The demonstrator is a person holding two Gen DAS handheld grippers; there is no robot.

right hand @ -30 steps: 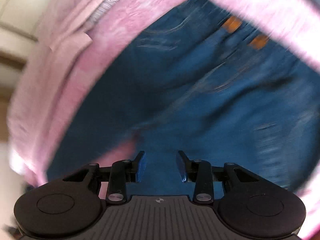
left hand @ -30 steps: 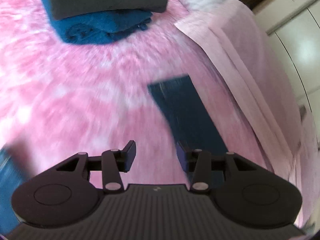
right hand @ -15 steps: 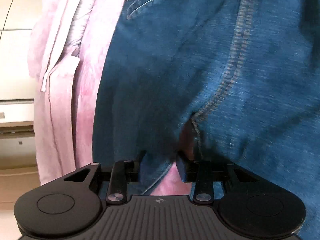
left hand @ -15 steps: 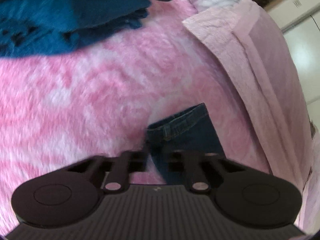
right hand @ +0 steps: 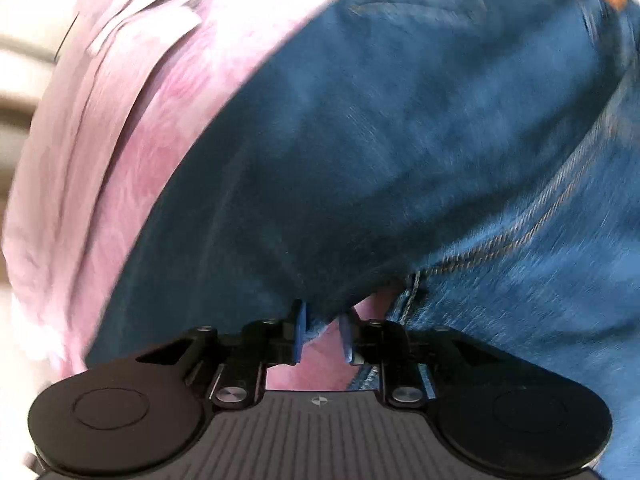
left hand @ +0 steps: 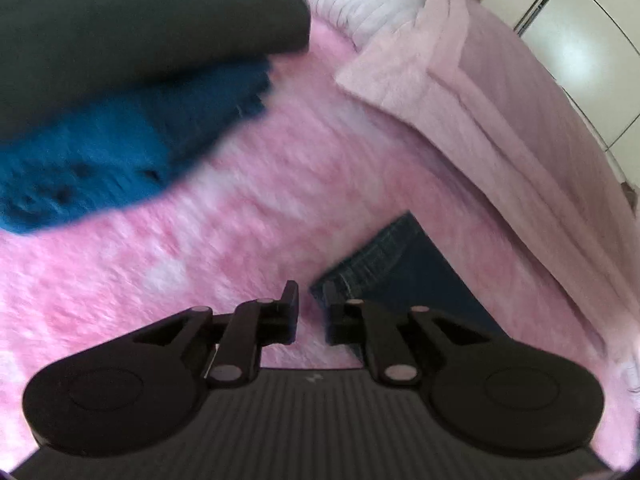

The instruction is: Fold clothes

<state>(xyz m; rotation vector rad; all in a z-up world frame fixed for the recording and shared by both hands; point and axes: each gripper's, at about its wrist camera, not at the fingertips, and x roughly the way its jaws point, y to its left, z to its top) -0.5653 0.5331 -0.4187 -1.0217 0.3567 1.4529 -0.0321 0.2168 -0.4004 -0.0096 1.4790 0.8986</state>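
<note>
Jeans (right hand: 400, 140) nearer, right hand-held gripper (right hand: 323, 334) tilted down, opening

No readable text, label, brand or number is shown in either wrist view; nothing legible can be made out.

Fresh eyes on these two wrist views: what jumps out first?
Blue jeans fill the right wrist view, a fold of denim between the opening right gripper. On the left view, a dark grey and teal folded stack sits upper left on the fluffy pink blanket, with a jeans leg end beside the left gripper.
</note>
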